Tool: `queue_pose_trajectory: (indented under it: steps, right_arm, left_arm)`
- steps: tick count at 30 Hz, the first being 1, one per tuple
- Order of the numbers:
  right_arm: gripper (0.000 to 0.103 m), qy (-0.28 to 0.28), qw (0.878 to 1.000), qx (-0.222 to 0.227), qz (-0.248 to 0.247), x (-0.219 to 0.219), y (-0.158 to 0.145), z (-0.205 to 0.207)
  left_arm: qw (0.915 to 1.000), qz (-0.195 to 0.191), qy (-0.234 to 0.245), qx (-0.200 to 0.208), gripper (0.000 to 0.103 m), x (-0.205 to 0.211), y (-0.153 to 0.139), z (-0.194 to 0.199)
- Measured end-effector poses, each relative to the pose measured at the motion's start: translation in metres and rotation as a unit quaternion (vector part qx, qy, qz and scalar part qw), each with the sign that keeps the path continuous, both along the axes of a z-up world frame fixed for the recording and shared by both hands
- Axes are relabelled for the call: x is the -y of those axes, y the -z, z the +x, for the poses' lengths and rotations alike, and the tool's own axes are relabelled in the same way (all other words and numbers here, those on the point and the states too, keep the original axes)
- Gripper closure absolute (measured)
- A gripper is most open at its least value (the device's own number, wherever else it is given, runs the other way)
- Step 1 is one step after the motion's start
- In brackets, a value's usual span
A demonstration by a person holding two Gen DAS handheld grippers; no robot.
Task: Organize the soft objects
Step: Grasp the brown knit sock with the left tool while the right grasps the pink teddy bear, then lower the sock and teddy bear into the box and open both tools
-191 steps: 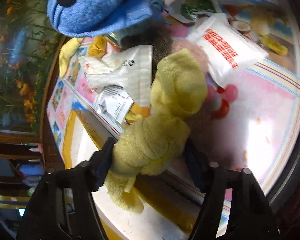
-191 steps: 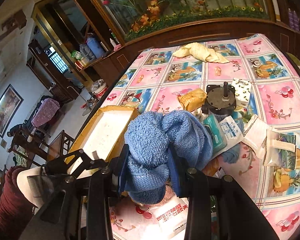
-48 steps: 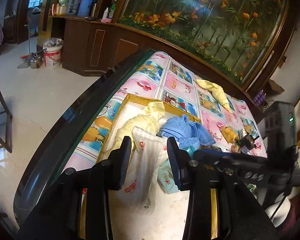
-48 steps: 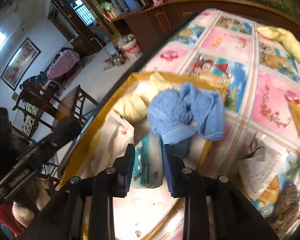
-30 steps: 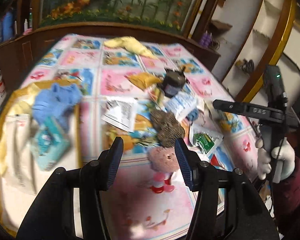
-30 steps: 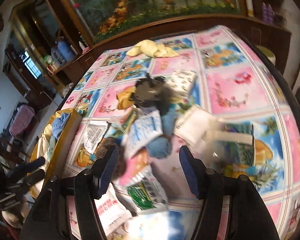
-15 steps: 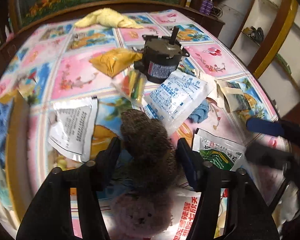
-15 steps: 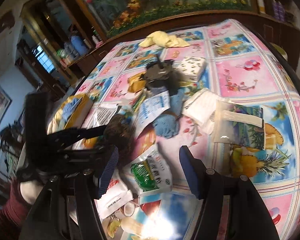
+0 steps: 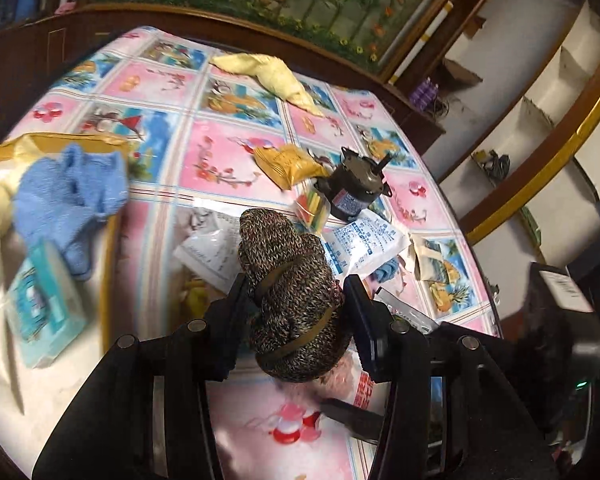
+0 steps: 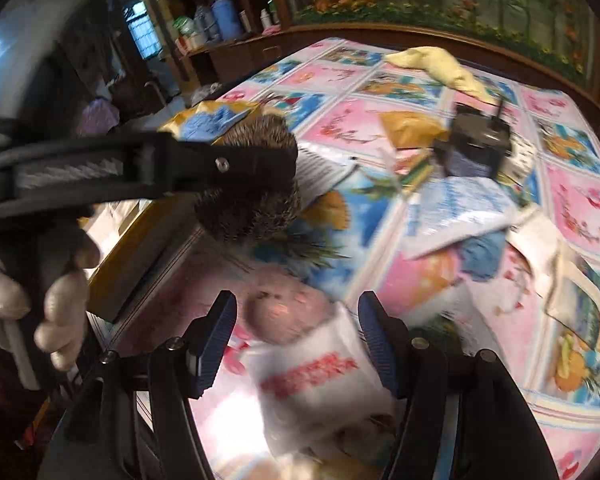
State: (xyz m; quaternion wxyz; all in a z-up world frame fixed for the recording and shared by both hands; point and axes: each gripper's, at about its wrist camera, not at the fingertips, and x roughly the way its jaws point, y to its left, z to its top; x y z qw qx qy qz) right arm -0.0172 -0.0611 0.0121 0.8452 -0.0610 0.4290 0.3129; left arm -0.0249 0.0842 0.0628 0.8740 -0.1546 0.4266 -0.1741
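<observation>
So the left hand-held gripper (image 9: pixel 296 312) has its jaws just closing in on a brown speckled knit bundle (image 9: pixel 290 292), and both pads are pressed into its sides now, so it's clamped. The bundle is a chunky rolled thing with olive bands around it, sitting near the front edge of the table (image 9: pixel 228 152), on the fruit-print cloth.

The right hand-held gripper (image 10: pixel 298 340) has its jaws spread apart with nothing gripped. Between them, lower down, is a fuzzy pink soft thing (image 10: pixel 288 312) partly under a white plastic packet (image 10: pixel 320 384) with red printing. The print is too blurred to read.

At the left edge of the table there's a yellow-rimmed box (image 9: pixel 60 140) with a blue towel (image 9: pixel 68 196) draped over its side, plus a teal tissue pack (image 9: pixel 40 304).

Other clutter: a small dark motor (image 9: pixel 354 192) with a label I can't make out, a white sachet with blue print (image 9: pixel 366 240) (also unreadable), an orange snack bag (image 9: pixel 286 162), and a yellow cloth (image 9: pixel 268 74) at the far end.

A gloved hand (image 10: pixel 40 300) shows in the right wrist view, holding the left tool.
</observation>
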Motion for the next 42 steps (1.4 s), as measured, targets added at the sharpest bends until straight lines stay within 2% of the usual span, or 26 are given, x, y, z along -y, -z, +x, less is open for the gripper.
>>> queue_pose_trajectory:
  steps: [3, 5, 8, 13, 17, 19, 22, 25, 28, 30, 34, 37, 42]
  right_arm:
    - [0.041, -0.012, 0.999, 0.007, -0.035, -0.023, 0.008, -0.002]
    - [0.058, -0.017, 0.998, 0.014, -0.061, -0.031, 0.013, -0.005]
    - [0.062, -0.013, 0.999, 0.008, -0.048, -0.027, 0.011, -0.007]
    - [0.062, 0.001, 1.0, 0.022, -0.007, -0.018, -0.015, -0.012]
    - [0.061, -0.012, 0.999, 0.031, 0.021, -0.032, -0.038, -0.014]
    - [0.061, -0.026, 0.999, 0.025, 0.032, -0.047, -0.045, -0.013]
    - [0.061, -0.052, 0.998, 0.017, 0.042, -0.082, -0.05, -0.009]
    - [0.061, -0.078, 0.996, 0.012, 0.039, -0.12, -0.049, -0.007]
    - [0.059, -0.1, 0.995, 0.007, 0.026, -0.154, -0.044, -0.005]
    - [0.056, -0.107, 0.994, 0.001, 0.019, -0.167, -0.039, -0.002]
    - [0.051, -0.1, 0.994, -0.025, 0.02, -0.183, -0.023, 0.011]
    - [0.05, -0.096, 0.994, -0.043, 0.033, -0.181, -0.02, 0.016]
    - [0.05, -0.071, 0.995, -0.021, 0.063, -0.146, -0.04, 0.012]
  left_arm:
    - [0.9997, -0.017, -0.013, 0.009, 0.056, -0.02, -0.008, -0.018]
    - [0.9992, -0.022, -0.027, 0.017, 0.056, -0.034, -0.014, -0.03]
    - [0.9972, -0.022, -0.063, 0.033, 0.056, -0.063, -0.022, -0.047]
    - [0.9885, 0.001, -0.149, 0.03, 0.056, -0.121, -0.023, -0.07]
    - [0.9808, 0.013, -0.194, 0.012, 0.056, -0.151, -0.006, -0.08]
    - [0.9784, 0.018, -0.206, -0.001, 0.056, -0.158, 0.004, -0.078]
    - [0.9739, 0.063, -0.217, -0.025, 0.056, -0.156, 0.02, -0.069]
    - [0.9729, 0.08, -0.216, -0.021, 0.051, -0.155, 0.024, -0.07]
    - [0.9786, 0.016, -0.203, -0.033, 0.05, -0.17, 0.027, -0.075]
    - [0.9777, -0.019, -0.206, -0.033, 0.05, -0.181, 0.027, -0.08]
    - [0.9731, -0.036, -0.227, -0.014, 0.05, -0.195, 0.02, -0.092]
    - [0.9709, -0.042, -0.236, 0.003, 0.05, -0.2, 0.012, -0.099]
    - [0.9662, -0.053, -0.25, 0.03, 0.05, -0.201, 0.002, -0.108]
